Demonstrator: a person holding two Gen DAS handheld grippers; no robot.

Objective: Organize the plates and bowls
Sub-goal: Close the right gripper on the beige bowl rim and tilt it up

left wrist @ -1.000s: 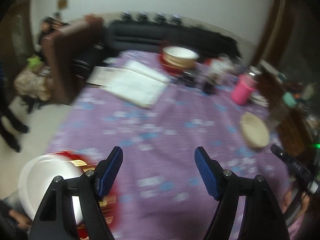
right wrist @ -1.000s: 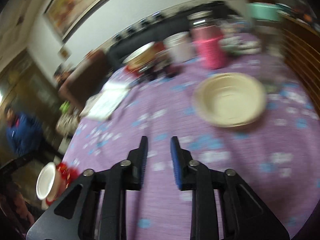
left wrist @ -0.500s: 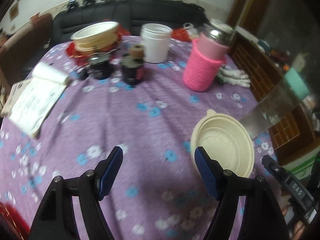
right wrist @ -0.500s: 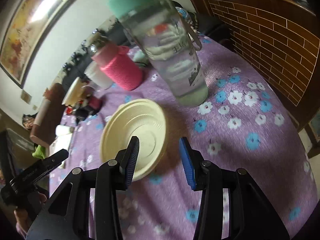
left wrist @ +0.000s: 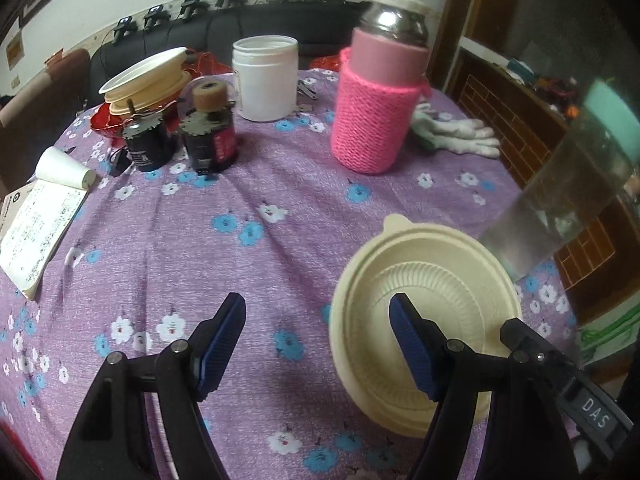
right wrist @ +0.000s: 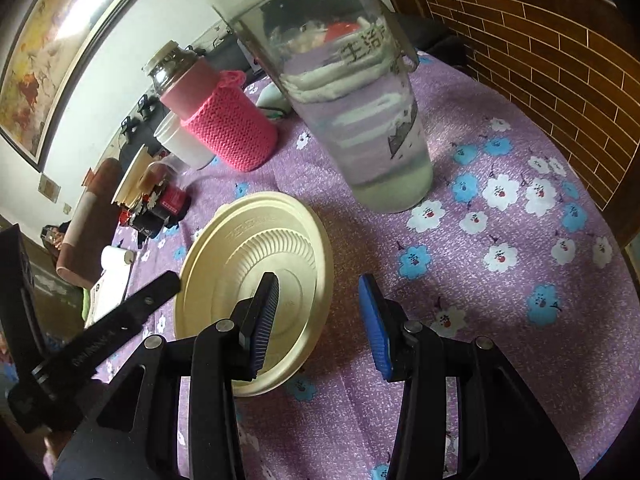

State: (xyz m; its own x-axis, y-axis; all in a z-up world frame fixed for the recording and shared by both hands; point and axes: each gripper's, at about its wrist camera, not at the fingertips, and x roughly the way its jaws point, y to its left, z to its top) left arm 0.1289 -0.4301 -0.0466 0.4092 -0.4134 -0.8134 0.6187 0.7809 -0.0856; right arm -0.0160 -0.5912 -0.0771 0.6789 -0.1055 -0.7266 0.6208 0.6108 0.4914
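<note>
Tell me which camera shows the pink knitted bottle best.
The left wrist view: the pink knitted bottle stands whole, upright and unblocked on the purple cloth. The right wrist view shows the same bottle smaller, tilted by the lens, beside the clear water bottle.

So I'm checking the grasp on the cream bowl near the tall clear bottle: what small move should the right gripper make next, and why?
Probably lower the right gripper a little and close on the rim of the cream bowl. Its jaws are open and straddle the bowl's near edge, one over the inside, one over the purple tablecloth, nothing gripped yet. The clear bottle stands close behind, so keep it short.
</note>
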